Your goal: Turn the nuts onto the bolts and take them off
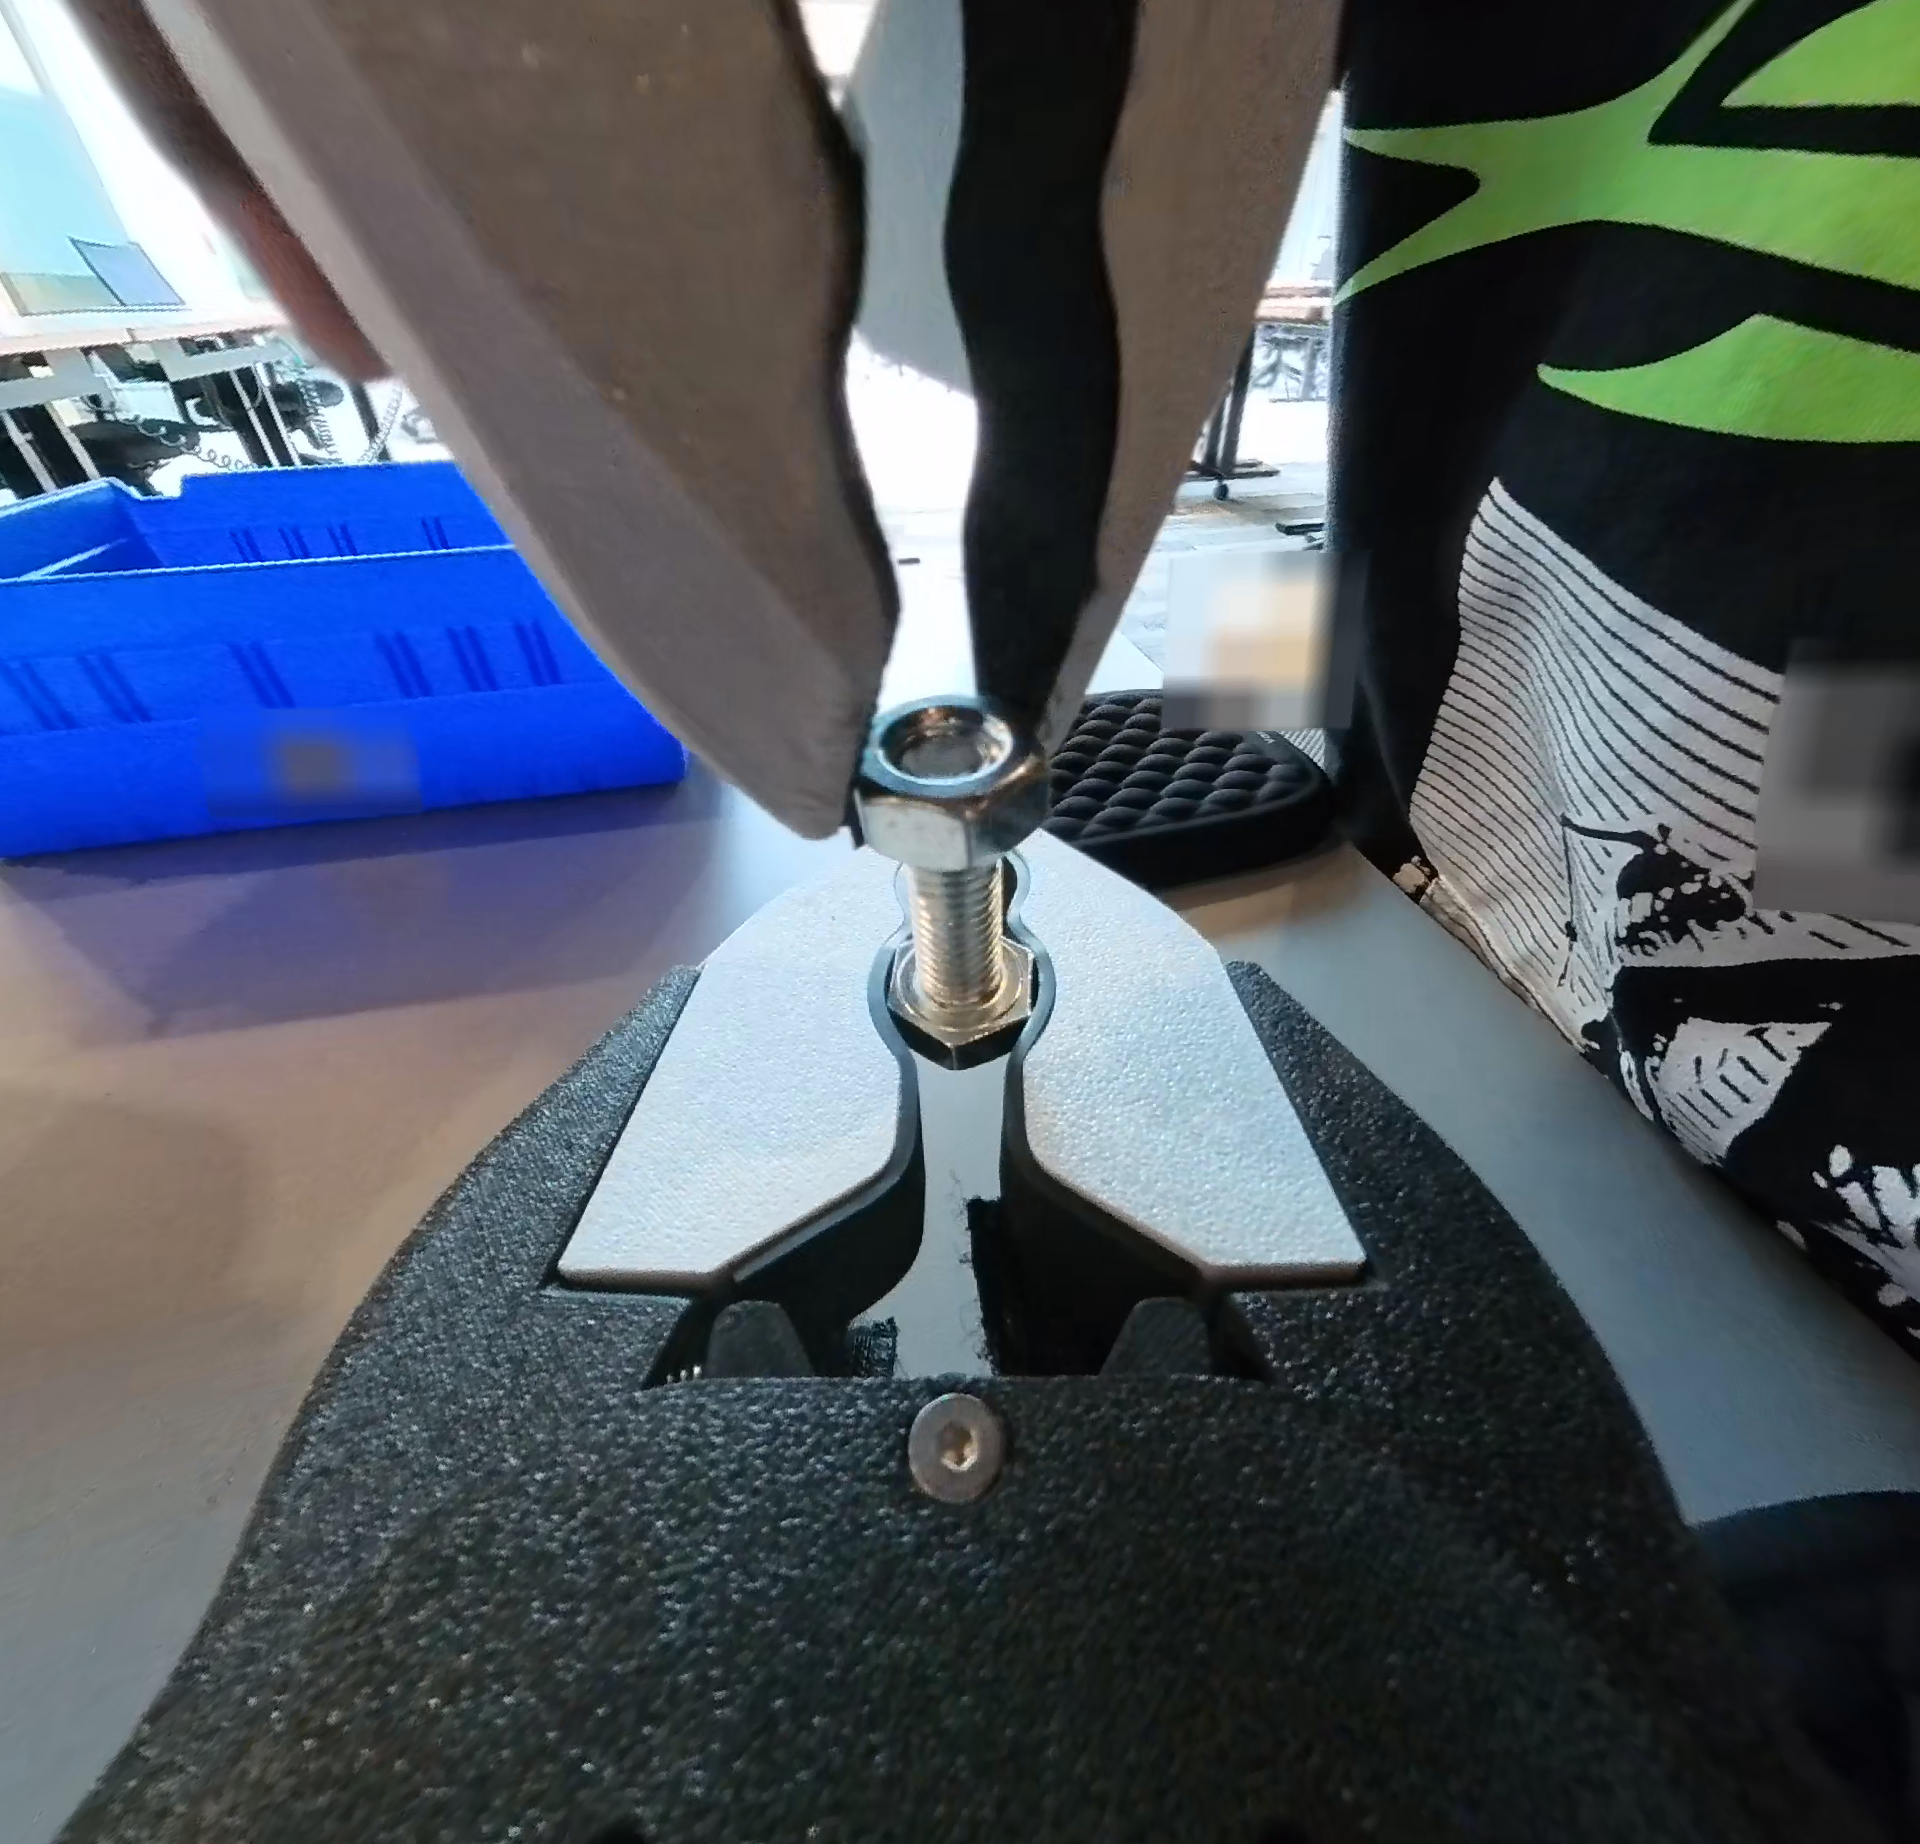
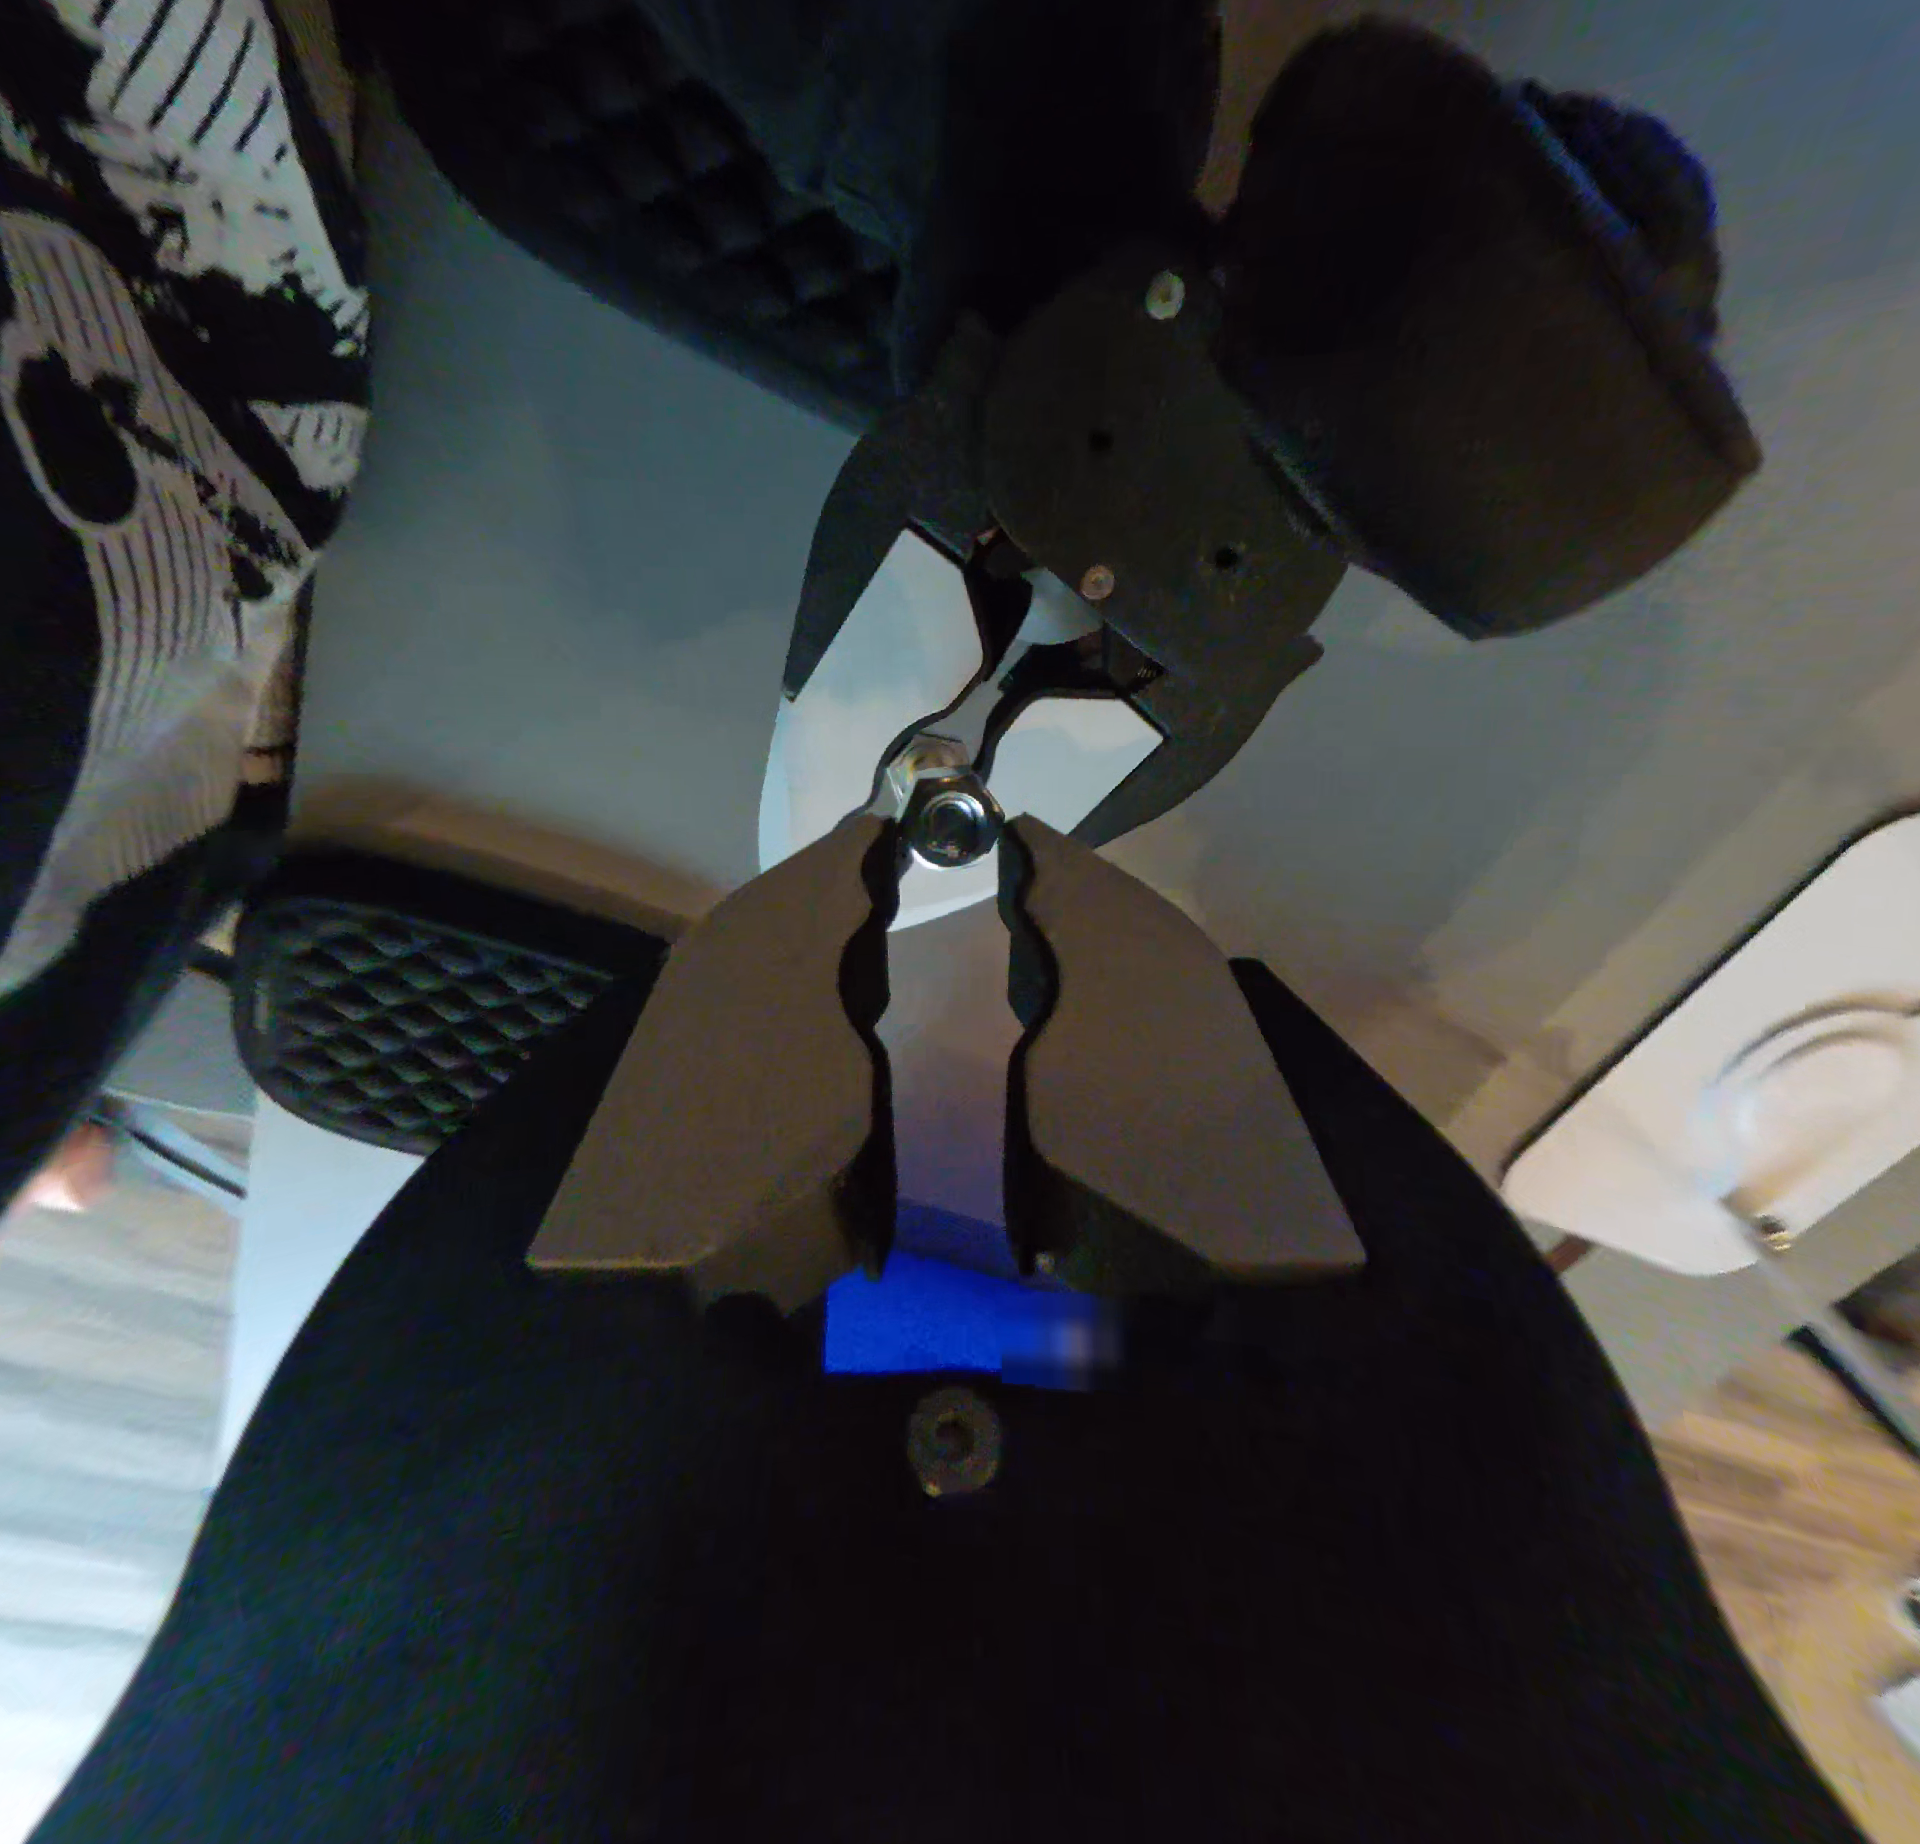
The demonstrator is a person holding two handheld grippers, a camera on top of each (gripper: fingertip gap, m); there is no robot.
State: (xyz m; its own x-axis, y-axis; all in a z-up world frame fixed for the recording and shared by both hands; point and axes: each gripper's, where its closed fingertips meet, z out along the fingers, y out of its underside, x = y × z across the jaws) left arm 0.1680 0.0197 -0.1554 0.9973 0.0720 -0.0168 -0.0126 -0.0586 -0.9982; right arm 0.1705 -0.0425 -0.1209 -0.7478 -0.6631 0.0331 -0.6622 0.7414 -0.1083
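My left gripper (image 1: 961,1005) is clenched on the bolt (image 1: 954,937) at its head, shank upright — my right gripper (image 2: 948,838) pinches the nut (image 1: 951,781) at its tip.

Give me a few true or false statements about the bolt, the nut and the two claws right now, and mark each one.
1. The left claw grips the bolt by its head end. True.
2. The nut sits at the free tip of the bolt. True.
3. The right claw hangs well away from the nut. False: its tips pinch the nut.
4. The bin behind is red. False: it is blue.
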